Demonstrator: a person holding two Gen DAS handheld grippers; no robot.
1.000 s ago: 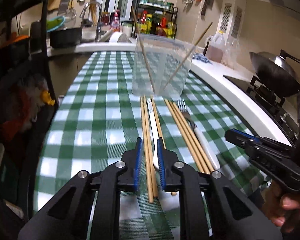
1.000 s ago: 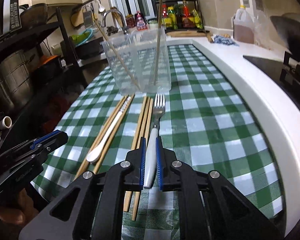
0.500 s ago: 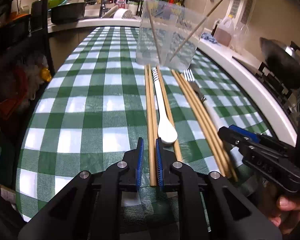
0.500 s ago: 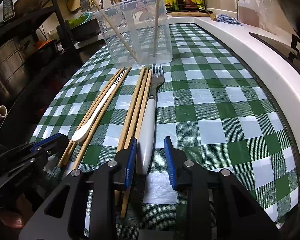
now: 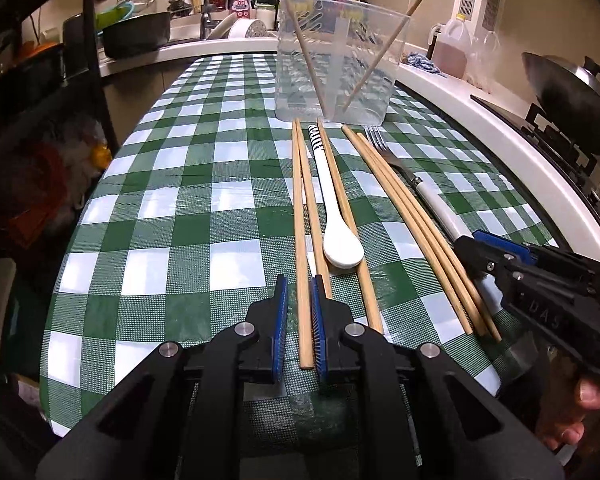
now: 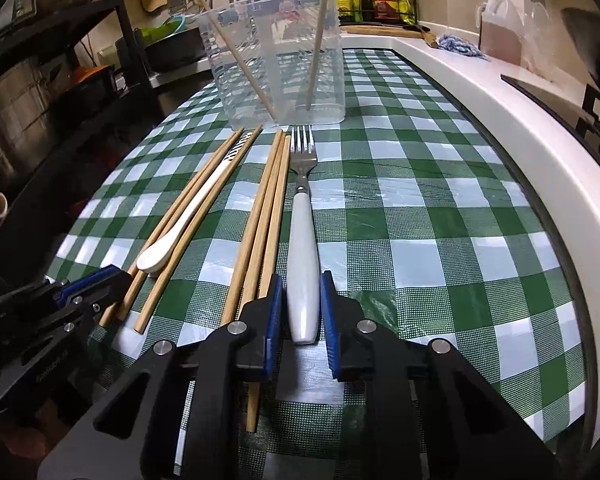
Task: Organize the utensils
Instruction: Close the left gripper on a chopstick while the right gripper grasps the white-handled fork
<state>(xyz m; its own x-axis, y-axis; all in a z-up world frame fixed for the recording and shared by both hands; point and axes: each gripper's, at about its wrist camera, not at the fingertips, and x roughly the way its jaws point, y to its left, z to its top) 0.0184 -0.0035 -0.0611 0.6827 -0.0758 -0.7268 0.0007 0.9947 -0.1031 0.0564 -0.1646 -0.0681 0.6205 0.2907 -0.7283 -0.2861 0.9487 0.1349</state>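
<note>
Wooden chopsticks, a white spoon [image 5: 337, 216] and a white-handled fork [image 6: 302, 248] lie in a row on the green checked tablecloth. A clear plastic tub [image 5: 338, 60] behind them holds two chopsticks leaning inside. My left gripper [image 5: 299, 328] is low at the near end of the leftmost chopstick [image 5: 301, 240], jaws a little apart with the stick between them, not pinched. My right gripper [image 6: 300, 320] is open with a finger on each side of the fork's handle end, gaps showing. It also shows in the left wrist view [image 5: 496, 256].
A white counter edge [image 6: 500, 120] runs along the right of the cloth, with a wok on a stove [image 5: 572, 84] beyond. A sink with a pan [image 5: 136, 34] lies at the far left. A dark rack [image 6: 40, 100] stands left of the table.
Both grippers have drawn back toward the near ends of the utensils and dropped lower. My right gripper opened from a narrow gap to a wide one around the fork handle. The left opened slightly.
</note>
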